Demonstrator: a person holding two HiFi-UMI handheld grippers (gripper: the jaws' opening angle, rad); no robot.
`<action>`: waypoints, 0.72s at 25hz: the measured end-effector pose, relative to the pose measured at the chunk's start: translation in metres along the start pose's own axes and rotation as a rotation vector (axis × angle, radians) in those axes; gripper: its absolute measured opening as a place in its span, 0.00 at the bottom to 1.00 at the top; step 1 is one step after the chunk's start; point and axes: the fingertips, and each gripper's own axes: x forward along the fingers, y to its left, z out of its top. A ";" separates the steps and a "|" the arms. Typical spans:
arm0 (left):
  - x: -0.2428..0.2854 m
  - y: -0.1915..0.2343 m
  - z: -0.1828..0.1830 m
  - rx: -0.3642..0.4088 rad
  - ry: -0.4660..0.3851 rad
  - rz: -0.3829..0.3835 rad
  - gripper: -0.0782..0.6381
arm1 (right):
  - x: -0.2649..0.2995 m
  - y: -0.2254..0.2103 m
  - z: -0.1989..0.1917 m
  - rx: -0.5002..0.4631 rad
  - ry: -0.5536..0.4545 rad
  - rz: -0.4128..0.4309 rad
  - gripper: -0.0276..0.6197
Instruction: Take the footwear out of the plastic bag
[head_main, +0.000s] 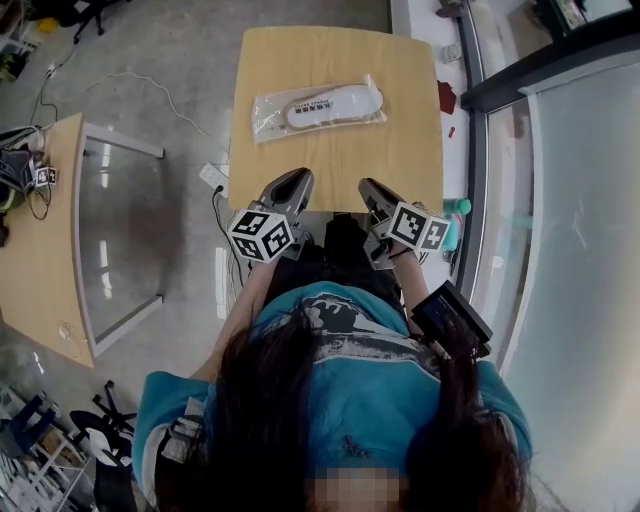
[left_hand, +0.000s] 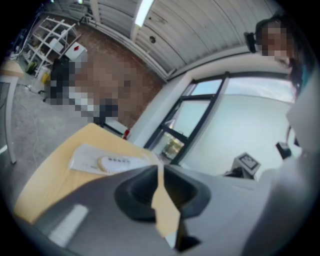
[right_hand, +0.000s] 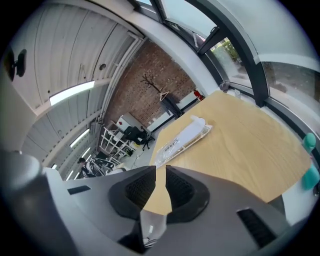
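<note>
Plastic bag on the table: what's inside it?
Inside the plastic bag lies white footwear, flat on the table. Whether a second piece hides underneath cannot be seen.

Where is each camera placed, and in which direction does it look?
Head view: on the person's head, looking down at the light wooden table, where a white flat slipper lies in a clear plastic bag; hair, teal shirt, left gripper and right gripper show.
Left gripper view: on that gripper, looking along its shut jaws toward the windows; the right gripper's marker cube shows.
Right gripper view: on that gripper, looking along its shut jaws toward a brick wall.
Shared: all three show the table and bagged slipper.
</note>
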 end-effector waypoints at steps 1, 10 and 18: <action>0.004 0.002 0.004 -0.005 -0.008 0.011 0.14 | 0.003 -0.006 0.008 0.032 -0.008 0.015 0.14; 0.050 0.012 0.022 -0.023 -0.052 0.102 0.14 | 0.046 -0.086 0.065 0.158 0.042 0.037 0.20; 0.067 0.019 0.026 -0.044 -0.060 0.176 0.14 | 0.107 -0.154 0.091 0.241 0.114 -0.020 0.32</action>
